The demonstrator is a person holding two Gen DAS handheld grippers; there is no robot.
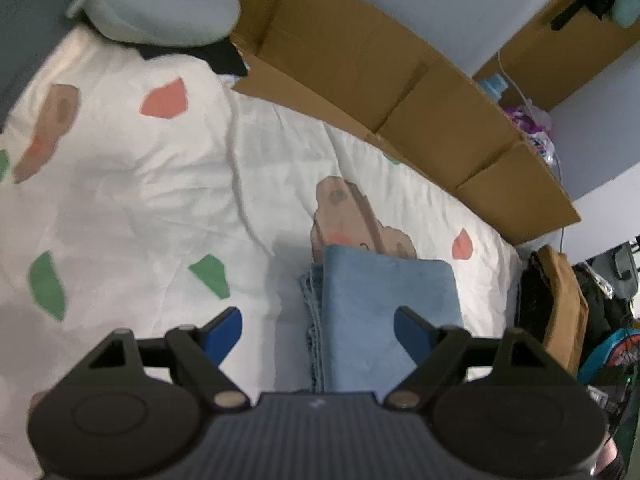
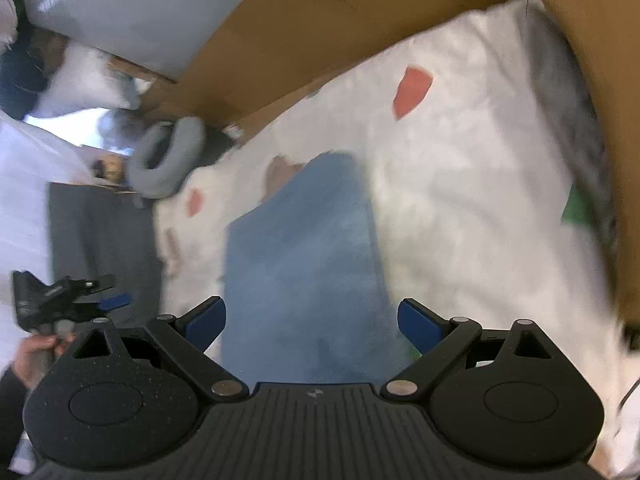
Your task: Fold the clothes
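A folded blue garment [image 1: 372, 312] lies flat on a white bedspread [image 1: 160, 184] printed with red, green and brown patches. In the left wrist view my left gripper [image 1: 318, 330] hangs above the garment's near left part, jaws wide open, nothing between the blue pads. The right wrist view shows the same garment [image 2: 300, 264] as a long blue rectangle below my right gripper [image 2: 312, 322], which also stands wide open and empty. At that view's left edge the left gripper [image 2: 100, 300] appears in a hand [image 2: 36, 350].
Flattened brown cardboard [image 1: 400, 92] lines the far side of the bed against a pale wall. A grey-blue neck pillow [image 1: 160, 12] lies at the bed's head. Bags and dark clothing [image 1: 560, 312] crowd the right end. A grey panel [image 2: 104, 240] stands beside the bed.
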